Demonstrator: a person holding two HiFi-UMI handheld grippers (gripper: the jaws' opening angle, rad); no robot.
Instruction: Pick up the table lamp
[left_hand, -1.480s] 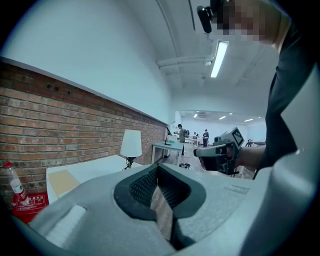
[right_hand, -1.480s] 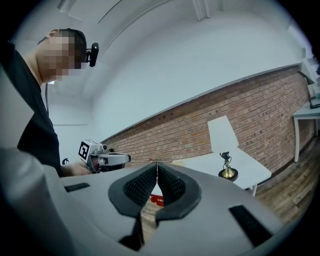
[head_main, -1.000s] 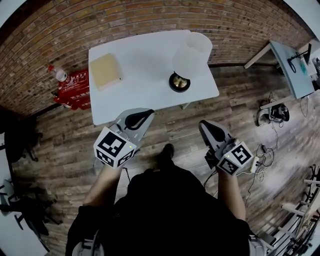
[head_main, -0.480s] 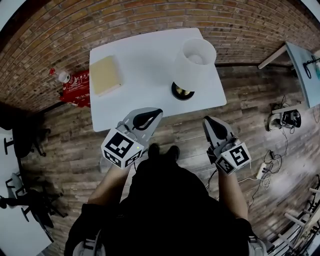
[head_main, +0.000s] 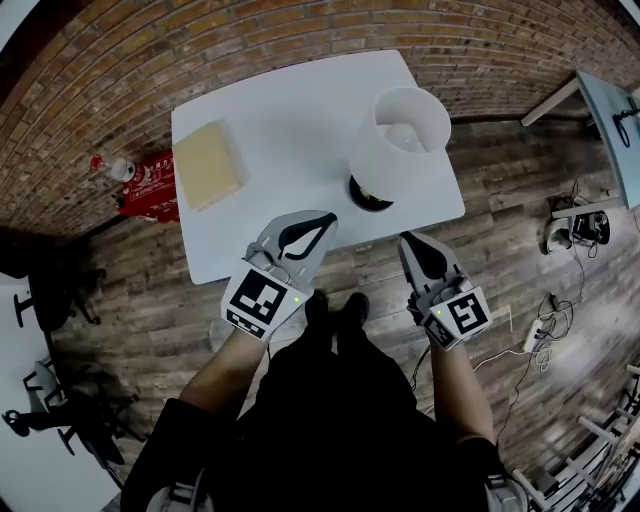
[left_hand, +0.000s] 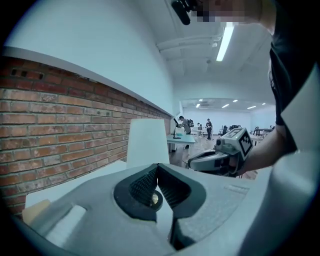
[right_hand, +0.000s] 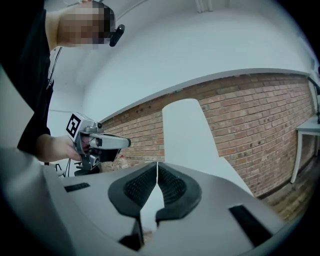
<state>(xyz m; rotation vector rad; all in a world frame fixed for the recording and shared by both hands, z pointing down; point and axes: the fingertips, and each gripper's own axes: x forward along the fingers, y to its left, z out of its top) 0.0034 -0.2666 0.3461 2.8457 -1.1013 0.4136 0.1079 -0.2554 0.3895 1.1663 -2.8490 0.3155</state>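
A white table (head_main: 290, 110) stands against a brick wall (head_main: 250, 30) on a wood-plank floor (head_main: 500, 260), seen from above by the person holding a hand-held gripper in each hand. The table lamp (head_main: 400, 135) stands upright on the right part of the table, toward its near edge. Its white shade is open at the top with the bulb showing inside, and its dark round base rests on the tabletop. A tan book (head_main: 208, 165) lies flat on the left part of the table, well apart from the lamp.

The left hand-held gripper (head_main: 328, 216) is clenched, its jaws meeting at the tips with nothing between them. In the head view its tips show over the table's near edge, just short of the lamp's base. In the left gripper view the shade rises straight beyond the closed jaws.

The right hand-held gripper (head_main: 405, 240) is also clenched and empty, its tips at the table's near edge below the lamp. In the right gripper view the shade stands just right of the closed jaws. Neither gripper touches the lamp.

On the floor to the left of the table sit a red box (head_main: 150, 182) and a bottle (head_main: 112, 167).
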